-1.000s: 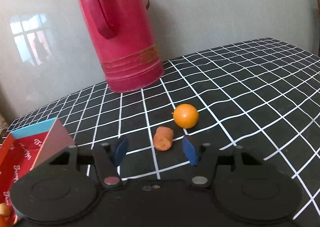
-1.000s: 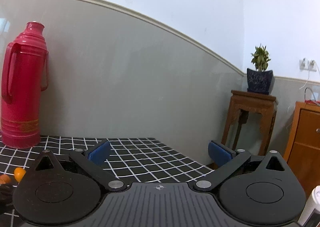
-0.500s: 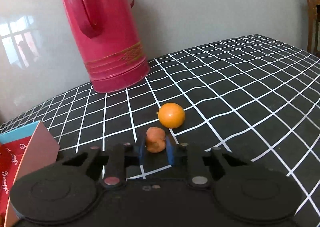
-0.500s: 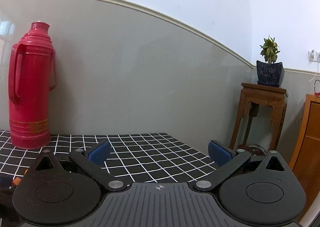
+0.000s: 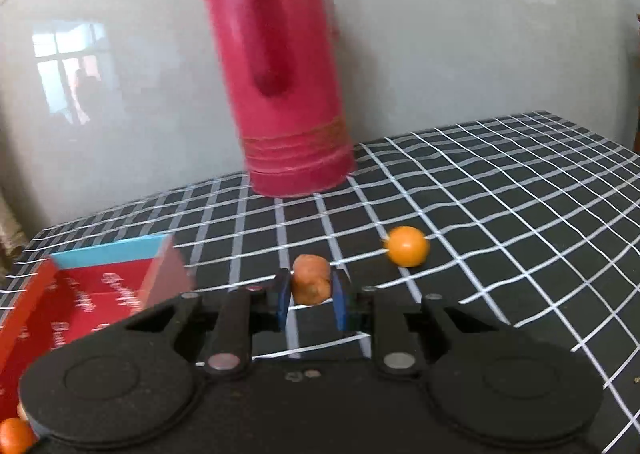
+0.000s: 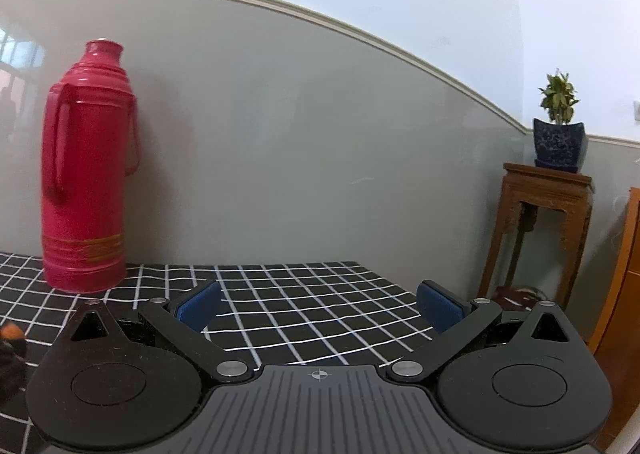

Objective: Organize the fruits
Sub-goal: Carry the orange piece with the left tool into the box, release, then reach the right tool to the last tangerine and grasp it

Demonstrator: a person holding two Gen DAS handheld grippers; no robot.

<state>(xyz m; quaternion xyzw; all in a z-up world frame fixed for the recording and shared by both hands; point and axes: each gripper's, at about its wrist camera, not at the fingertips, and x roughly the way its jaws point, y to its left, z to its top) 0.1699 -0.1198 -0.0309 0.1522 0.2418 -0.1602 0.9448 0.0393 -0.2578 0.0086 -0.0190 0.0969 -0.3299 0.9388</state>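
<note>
My left gripper point(image 5: 310, 296) is shut on a small stubby orange-brown fruit point(image 5: 311, 284) and holds it just above the black checked tablecloth point(image 5: 500, 213). A round orange fruit point(image 5: 407, 246) lies on the cloth to the right of it. A red open box point(image 5: 92, 294) with a blue edge sits at the left, with another orange fruit point(image 5: 14, 434) at the bottom left corner. My right gripper point(image 6: 319, 308) is open and empty above the cloth point(image 6: 320, 306).
A tall red thermos point(image 5: 280, 65) stands at the back of the table against the grey wall; it also shows in the right wrist view point(image 6: 86, 173). A wooden stand point(image 6: 540, 234) with a potted plant point(image 6: 558, 125) stands beyond the table's right edge.
My left gripper closed on the stubby orange-brown fruit and has lifted and swung left toward the red box. The right gripper has turned slightly, staying open.
</note>
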